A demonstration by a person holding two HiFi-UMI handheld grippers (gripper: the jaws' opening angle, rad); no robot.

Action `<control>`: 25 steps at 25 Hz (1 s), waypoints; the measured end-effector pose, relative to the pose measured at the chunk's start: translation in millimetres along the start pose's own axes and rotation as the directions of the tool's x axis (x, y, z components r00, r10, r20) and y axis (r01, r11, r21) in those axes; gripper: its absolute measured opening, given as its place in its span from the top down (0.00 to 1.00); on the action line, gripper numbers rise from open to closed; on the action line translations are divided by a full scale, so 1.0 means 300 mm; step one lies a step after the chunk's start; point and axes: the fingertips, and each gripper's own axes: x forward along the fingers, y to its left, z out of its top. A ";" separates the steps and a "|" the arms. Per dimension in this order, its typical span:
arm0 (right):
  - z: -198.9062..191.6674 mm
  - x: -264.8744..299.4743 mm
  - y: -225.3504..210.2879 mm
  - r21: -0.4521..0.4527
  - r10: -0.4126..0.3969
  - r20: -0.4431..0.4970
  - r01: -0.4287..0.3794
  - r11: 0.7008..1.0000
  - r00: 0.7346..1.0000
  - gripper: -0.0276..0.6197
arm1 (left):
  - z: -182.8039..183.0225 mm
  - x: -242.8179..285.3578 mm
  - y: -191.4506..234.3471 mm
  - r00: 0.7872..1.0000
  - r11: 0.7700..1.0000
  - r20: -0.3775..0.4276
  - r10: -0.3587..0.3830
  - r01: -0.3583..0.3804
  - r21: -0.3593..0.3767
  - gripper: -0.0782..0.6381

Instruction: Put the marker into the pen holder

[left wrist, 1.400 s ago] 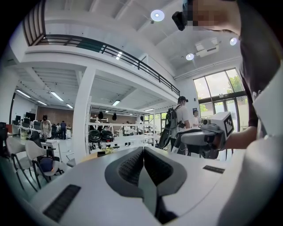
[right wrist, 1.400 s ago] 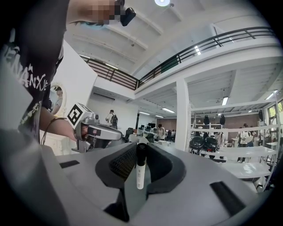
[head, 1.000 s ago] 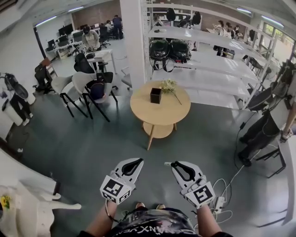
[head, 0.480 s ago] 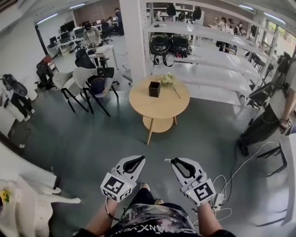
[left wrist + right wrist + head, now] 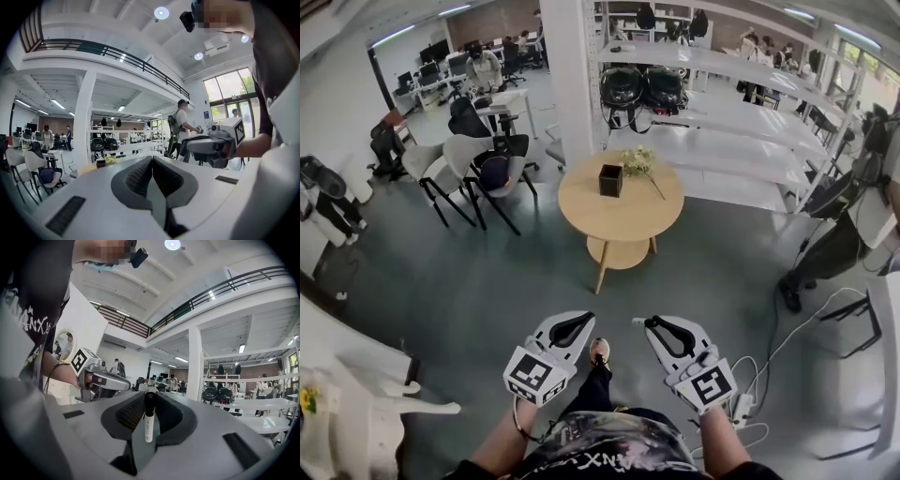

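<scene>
Head view: left gripper [image 5: 581, 323] and right gripper [image 5: 649, 324] side by side above the floor, well short of the far round tabletop [image 5: 581, 211] bearing the black pen holder [image 5: 611, 180]. Right jaws clamp the white marker [image 5: 148, 423] upright; left jaws are closed and empty.

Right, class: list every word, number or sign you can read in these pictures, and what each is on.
"ANX": part of the print on the person's black shirt; the rest is cut off.
Any print on the marker: too small to read.
Blue wall sign: too small to read.
</scene>
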 end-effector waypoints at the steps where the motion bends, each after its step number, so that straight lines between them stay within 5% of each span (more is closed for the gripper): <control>1: -0.007 0.014 -0.011 0.000 0.000 -0.003 0.000 1.000 1.000 0.85 | -0.005 0.012 0.013 1.000 1.000 0.001 0.000 0.000 -0.002 0.86; 13: -0.061 0.239 -0.166 0.003 0.003 -0.022 -0.003 1.000 1.000 0.85 | -0.048 0.184 0.239 1.000 1.000 0.003 -0.006 0.006 -0.030 0.86; 25: -0.082 0.613 -0.447 0.021 -0.005 -0.056 0.006 1.000 0.998 0.85 | -0.043 0.465 0.613 0.999 0.997 -0.006 -0.032 0.031 -0.073 0.86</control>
